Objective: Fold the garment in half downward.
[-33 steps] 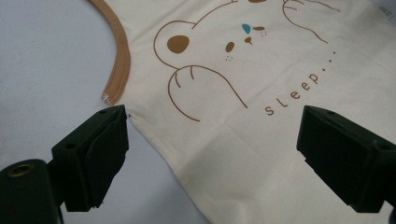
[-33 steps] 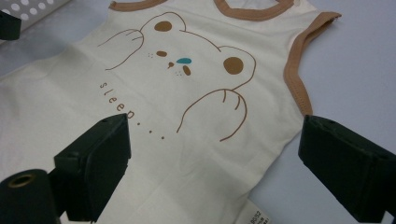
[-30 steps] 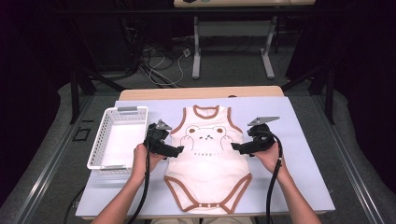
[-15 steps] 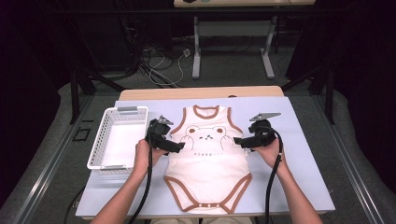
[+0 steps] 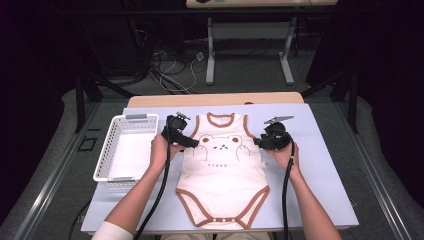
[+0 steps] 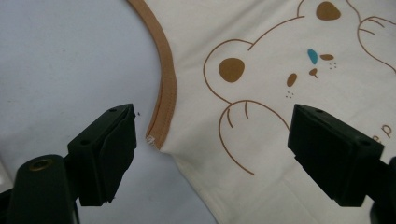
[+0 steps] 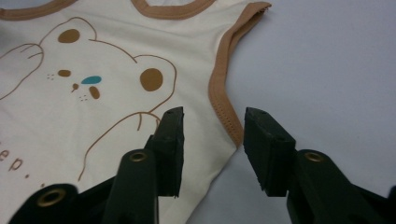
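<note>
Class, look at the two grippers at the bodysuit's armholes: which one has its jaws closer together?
The right gripper: its jaws, just closing, stand narrowly astride the bodysuit's armhole edge, while the left gripper's stand wide.

A wooden table (image 5: 215, 98) carries a pale lavender rectangular mat (image 5: 320, 165) covering most of its top. On the mat lie a white plastic slatted basket (image 5: 111, 150) at left and a cream brown-trimmed baby bodysuit (image 5: 222, 180) spread flat at centre.

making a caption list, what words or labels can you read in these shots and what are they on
"ep." – partial brown lettering under the bear print on the bodysuit, right gripper view; the rest is cut off.
"p" – one letter of that line, left gripper view.
In the high view the line is too small to read.
White basket: no text visible.
</note>
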The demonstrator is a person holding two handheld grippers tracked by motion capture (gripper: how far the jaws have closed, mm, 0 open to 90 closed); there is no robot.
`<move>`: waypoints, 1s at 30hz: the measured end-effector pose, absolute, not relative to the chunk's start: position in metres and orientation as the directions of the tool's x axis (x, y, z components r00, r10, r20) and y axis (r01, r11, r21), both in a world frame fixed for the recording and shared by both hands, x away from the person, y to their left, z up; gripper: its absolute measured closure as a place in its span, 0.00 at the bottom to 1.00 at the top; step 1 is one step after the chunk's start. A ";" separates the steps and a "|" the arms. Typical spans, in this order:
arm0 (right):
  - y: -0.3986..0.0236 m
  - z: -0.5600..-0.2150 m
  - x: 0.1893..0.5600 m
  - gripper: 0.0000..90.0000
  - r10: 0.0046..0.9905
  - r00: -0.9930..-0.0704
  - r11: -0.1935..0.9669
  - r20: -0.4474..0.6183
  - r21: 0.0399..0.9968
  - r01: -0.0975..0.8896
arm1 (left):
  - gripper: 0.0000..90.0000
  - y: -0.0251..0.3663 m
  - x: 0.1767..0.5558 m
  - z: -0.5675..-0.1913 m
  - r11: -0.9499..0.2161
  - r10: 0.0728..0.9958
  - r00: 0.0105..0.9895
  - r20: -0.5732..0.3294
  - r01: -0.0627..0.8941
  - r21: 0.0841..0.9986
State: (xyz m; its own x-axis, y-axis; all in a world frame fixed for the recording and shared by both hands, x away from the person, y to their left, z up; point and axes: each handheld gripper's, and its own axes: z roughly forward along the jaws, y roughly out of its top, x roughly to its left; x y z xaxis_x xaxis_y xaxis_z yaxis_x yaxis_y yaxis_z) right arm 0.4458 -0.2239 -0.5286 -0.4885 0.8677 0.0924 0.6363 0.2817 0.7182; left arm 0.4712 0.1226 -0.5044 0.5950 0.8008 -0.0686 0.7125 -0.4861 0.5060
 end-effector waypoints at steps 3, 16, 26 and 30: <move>-0.222 -0.534 0.453 0.77 0.880 -0.469 0.285 0.074 0.707 0.647 | 0.25 0.121 0.480 -0.514 -0.480 0.816 0.574 -0.067 0.739 0.473; -0.222 -0.555 0.461 0.84 0.894 -0.445 0.293 0.053 0.682 0.670 | 0.62 0.121 0.496 -0.536 -0.459 0.854 0.520 -0.029 0.776 0.432; -0.222 -0.556 0.458 0.97 0.892 -0.448 0.281 0.062 0.699 0.657 | 0.95 0.116 0.492 -0.536 -0.503 0.833 0.552 0.026 0.738 0.451; -0.222 -0.556 0.454 0.97 0.892 -0.448 0.275 0.058 0.717 0.641 | 0.97 0.117 0.489 -0.534 -0.497 0.833 0.552 0.023 0.730 0.469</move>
